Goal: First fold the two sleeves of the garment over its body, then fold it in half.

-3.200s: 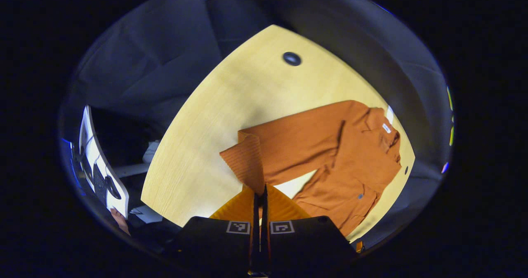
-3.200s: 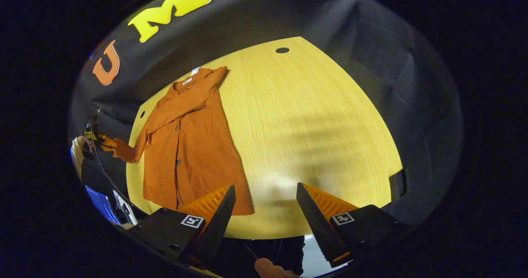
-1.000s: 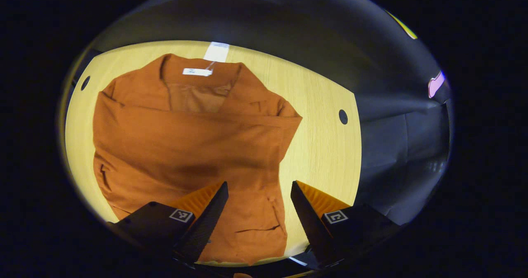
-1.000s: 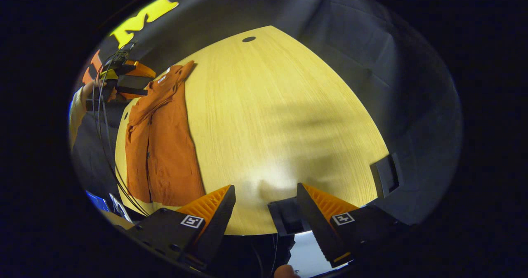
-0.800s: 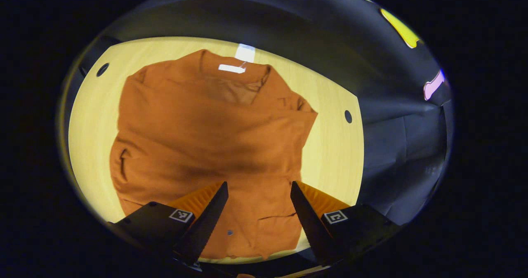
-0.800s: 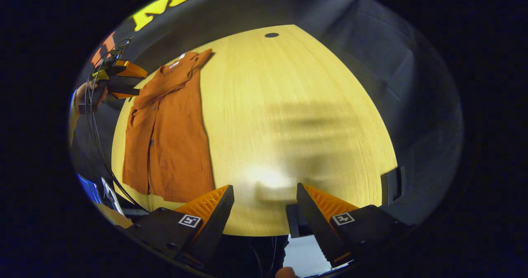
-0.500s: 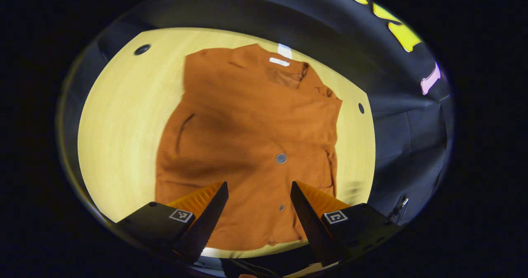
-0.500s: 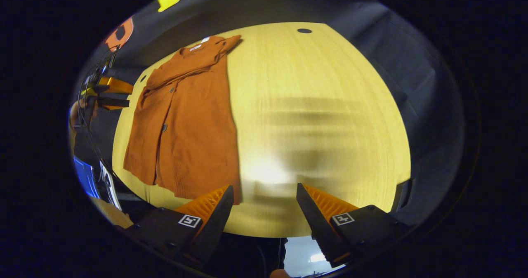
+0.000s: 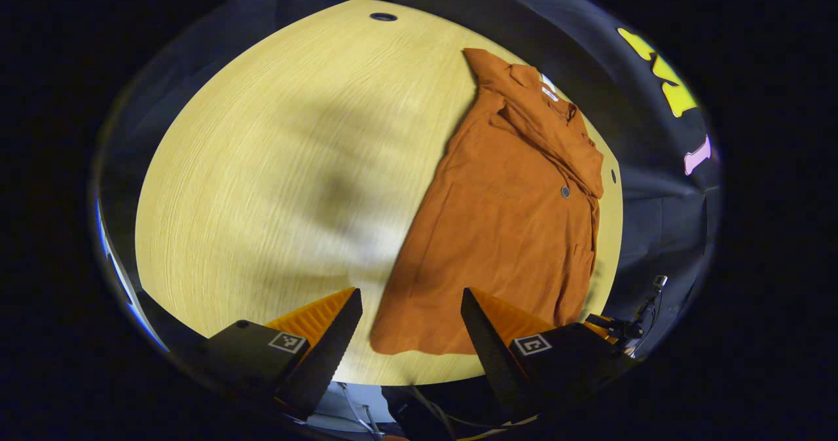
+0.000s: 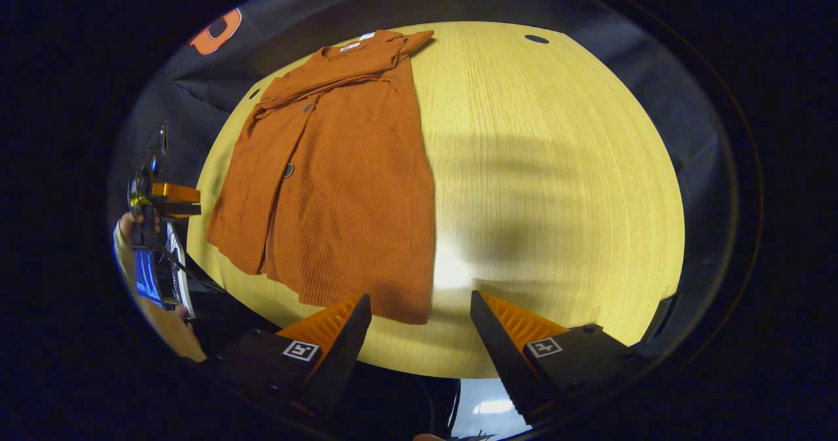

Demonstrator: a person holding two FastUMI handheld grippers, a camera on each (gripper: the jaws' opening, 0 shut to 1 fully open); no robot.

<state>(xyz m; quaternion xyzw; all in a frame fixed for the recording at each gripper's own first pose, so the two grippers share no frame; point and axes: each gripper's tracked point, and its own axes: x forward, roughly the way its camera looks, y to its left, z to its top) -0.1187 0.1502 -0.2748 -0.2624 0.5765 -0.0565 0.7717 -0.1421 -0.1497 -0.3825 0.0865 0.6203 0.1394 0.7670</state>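
Note:
An orange button-up garment (image 9: 504,218) lies flat on the wooden table (image 9: 262,166), collar at the far end, hem near the front edge. Its sleeves lie folded across the chest just below the collar. My left gripper (image 9: 409,336) is open above the hem's corner, with nothing between its fingers. In the right gripper view the garment (image 10: 340,166) stretches up and to the left, and my right gripper (image 10: 419,336) is open just in front of the hem's right corner. The left gripper (image 10: 167,200) also shows there, held by a hand off the table's left edge.
Dark cable holes sit in the tabletop at the far end (image 10: 537,38) and beside the garment's shoulder (image 10: 254,93). The table's right half (image 10: 556,166) is bare wood. A screen and cables (image 10: 147,277) stand below the table's left edge.
The left gripper has let go of the sleeve, which now lies over the body, and drawn back to the hem end. The right gripper has moved closer to the hem.

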